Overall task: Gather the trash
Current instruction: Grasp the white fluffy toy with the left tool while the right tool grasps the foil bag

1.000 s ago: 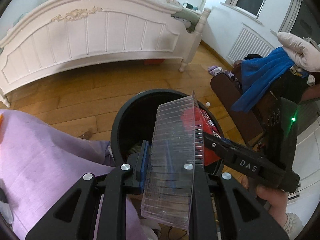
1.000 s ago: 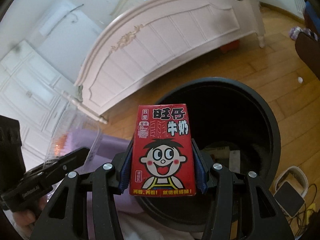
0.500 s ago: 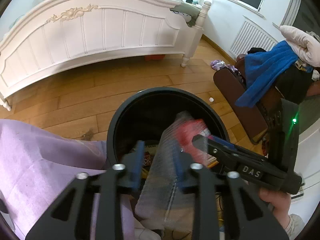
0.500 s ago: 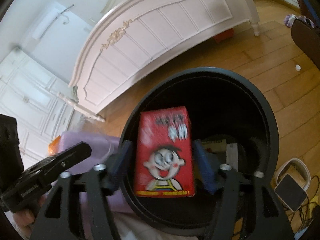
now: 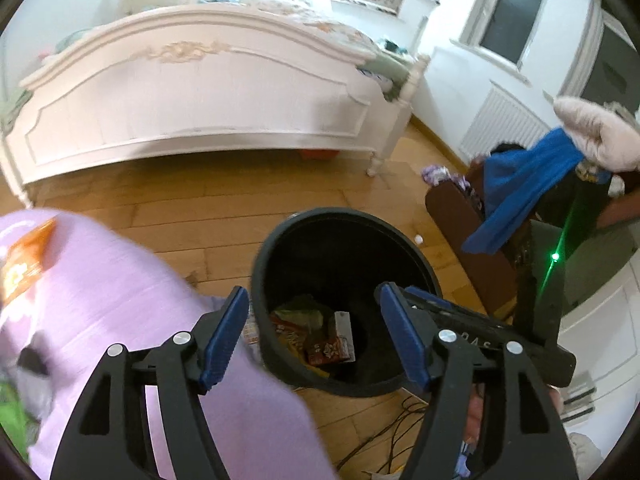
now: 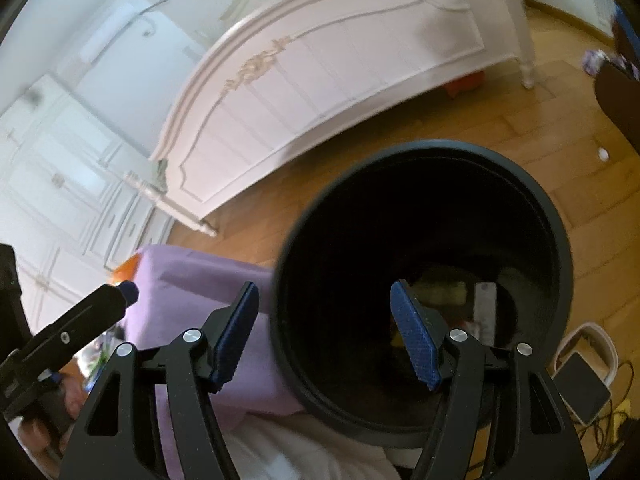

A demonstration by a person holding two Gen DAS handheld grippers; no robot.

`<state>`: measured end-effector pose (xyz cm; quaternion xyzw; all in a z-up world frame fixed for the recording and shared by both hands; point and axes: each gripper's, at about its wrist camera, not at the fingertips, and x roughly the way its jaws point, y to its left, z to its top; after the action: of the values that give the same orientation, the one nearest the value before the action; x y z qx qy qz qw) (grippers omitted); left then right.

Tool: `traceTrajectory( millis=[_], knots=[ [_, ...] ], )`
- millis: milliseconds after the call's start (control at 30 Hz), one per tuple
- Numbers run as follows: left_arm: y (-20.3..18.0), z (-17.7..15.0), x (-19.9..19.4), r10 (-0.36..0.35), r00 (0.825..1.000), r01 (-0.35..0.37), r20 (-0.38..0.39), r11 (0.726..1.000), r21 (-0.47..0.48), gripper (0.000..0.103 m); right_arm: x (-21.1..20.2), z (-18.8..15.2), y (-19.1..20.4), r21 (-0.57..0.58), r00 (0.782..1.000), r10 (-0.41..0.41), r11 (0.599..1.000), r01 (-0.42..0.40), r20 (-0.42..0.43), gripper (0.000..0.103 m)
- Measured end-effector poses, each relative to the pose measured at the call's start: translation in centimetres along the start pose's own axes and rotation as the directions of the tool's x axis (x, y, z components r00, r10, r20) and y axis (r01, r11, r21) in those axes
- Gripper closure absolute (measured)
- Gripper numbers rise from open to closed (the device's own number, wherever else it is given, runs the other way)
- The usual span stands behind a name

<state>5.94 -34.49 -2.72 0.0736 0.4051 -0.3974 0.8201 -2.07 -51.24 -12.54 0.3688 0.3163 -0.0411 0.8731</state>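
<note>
A black round trash bin (image 5: 276,240) stands on the wood floor, also in the right wrist view (image 6: 560,264). Wrappers and cartons (image 5: 320,336) lie at its bottom. My left gripper (image 5: 312,336) is open and empty above the bin's near rim. My right gripper (image 6: 324,340) is open and empty over the bin's left rim. The right gripper's body (image 5: 480,340) shows in the left wrist view, and the left gripper's finger (image 6: 80,316) shows at the left in the right wrist view.
A purple cloth (image 5: 100,300) covers a surface left of the bin, with an orange packet (image 5: 28,256) on it. A white bed (image 5: 192,100) stands behind. A chair with blue clothing (image 5: 520,200) is on the right. Cables and a white device (image 6: 588,360) lie on the floor.
Both grippers opened. The clear plastic tray left the left gripper and the red milk carton left the right gripper; both dropped towards the bin. Both grippers have pulled back a little.
</note>
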Motion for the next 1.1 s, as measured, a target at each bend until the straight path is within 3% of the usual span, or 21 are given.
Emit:
traceTrajectory(
  millis=[300, 467, 733, 800, 933, 1100],
  knots=[
    [7.5, -2.8, -8.3, 0.124, 0.987, -0.107, 0.101, 0.981, -0.161, 0.034, 0.4, -1.1, 9.3, -0.202, 0.995, 0.084, 0.975, -0.092, -0.048, 0.035],
    [12.4, -4.9, -13.2, 0.238, 0.959, -0.194, 0.153, 0.947, -0.257, 0.034, 1.2, -1.8, 15.0, -0.315, 0.987, 0.130, 0.937, -0.154, -0.098, 0.035],
    [20.7, -9.0, -19.3, 0.406, 0.899, -0.302, 0.166, 0.847, -0.439, 0.030, 4.2, -3.5, 25.0, -0.496, 0.970, 0.148, 0.838, -0.228, -0.195, 0.035],
    [22.4, -9.8, -19.9, 0.430, 0.889, -0.319, 0.155, 0.827, -0.463, 0.030, 5.2, -4.0, 27.6, -0.540, 0.967, 0.146, 0.807, -0.239, -0.210, 0.019],
    [25.4, -11.3, -20.3, 0.452, 0.884, -0.338, 0.120, 0.795, -0.503, 0.030, 6.8, -5.0, 31.8, -0.623, 0.958, 0.135, 0.735, -0.268, -0.252, 0.019],
    [28.2, -12.3, -19.6, 0.437, 0.896, -0.329, 0.082, 0.774, -0.541, 0.030, 10.2, -5.9, 37.1, -0.710, 0.953, 0.079, 0.650, -0.271, -0.291, 0.019]
  ],
)
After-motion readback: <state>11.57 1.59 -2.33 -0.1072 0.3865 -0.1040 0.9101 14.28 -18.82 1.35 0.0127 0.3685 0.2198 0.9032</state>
